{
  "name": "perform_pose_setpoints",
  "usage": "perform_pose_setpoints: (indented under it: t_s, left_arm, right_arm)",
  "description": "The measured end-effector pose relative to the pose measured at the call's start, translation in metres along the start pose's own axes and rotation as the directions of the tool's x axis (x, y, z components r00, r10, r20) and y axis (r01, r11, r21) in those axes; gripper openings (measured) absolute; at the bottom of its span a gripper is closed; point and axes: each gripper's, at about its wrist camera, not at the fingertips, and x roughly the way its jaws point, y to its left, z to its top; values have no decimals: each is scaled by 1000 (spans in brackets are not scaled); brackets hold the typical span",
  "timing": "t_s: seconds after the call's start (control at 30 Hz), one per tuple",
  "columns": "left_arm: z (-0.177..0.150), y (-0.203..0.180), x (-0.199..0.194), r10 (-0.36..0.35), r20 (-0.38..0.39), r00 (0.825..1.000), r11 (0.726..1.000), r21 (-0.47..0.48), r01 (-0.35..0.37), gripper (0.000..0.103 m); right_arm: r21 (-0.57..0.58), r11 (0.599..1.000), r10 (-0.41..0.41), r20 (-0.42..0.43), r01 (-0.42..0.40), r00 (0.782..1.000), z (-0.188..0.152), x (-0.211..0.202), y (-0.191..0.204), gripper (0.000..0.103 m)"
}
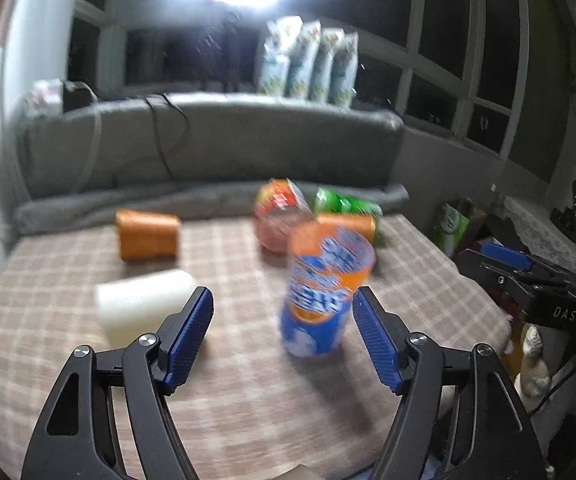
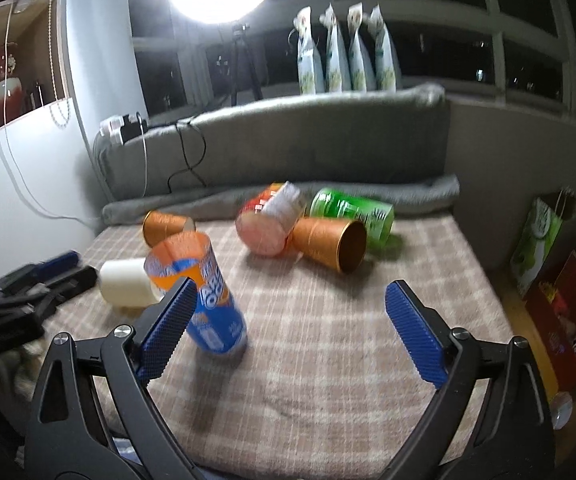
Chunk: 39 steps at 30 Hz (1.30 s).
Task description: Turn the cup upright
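A blue and orange printed cup (image 1: 319, 300) stands upright on the checked tablecloth (image 1: 228, 380), mouth up. It also shows in the right wrist view (image 2: 204, 304). My left gripper (image 1: 284, 340) is open, its right finger (image 1: 375, 336) just beside the cup, not touching. My right gripper (image 2: 291, 332) is open and empty, with the cup just behind its left finger (image 2: 168, 328). Several other cups lie on their sides: a white one (image 1: 144, 304), an orange one (image 1: 148, 234), a gold one (image 2: 331, 240), a red one (image 2: 272, 220) and a green one (image 2: 351, 212).
A grey sofa (image 1: 208, 148) runs along the far edge of the table. Bags (image 2: 543, 240) and boxes stand on the floor to the right. The right gripper's body (image 1: 527, 284) shows at the table's right edge in the left wrist view.
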Motion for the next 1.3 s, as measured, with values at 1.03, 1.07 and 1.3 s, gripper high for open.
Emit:
perform_pose_setpoints:
  t_s: [1.03,1.07,1.3]
  left_arm:
    - [23,42,-81,298,324,898,954,-90,-285,94]
    - [23,42,-80,296,321,900,955,-91,-282,94]
    - [23,40,-75,287,307,907,958,-84,-275,94]
  right_arm:
    - [-38,983,-166,217,178,962,15,-25,30,103]
    - [-36,983,-168,219,180,961,15,-24,30,103]
    - [-25,981,-182,222,192,958,17,-22,27,103]
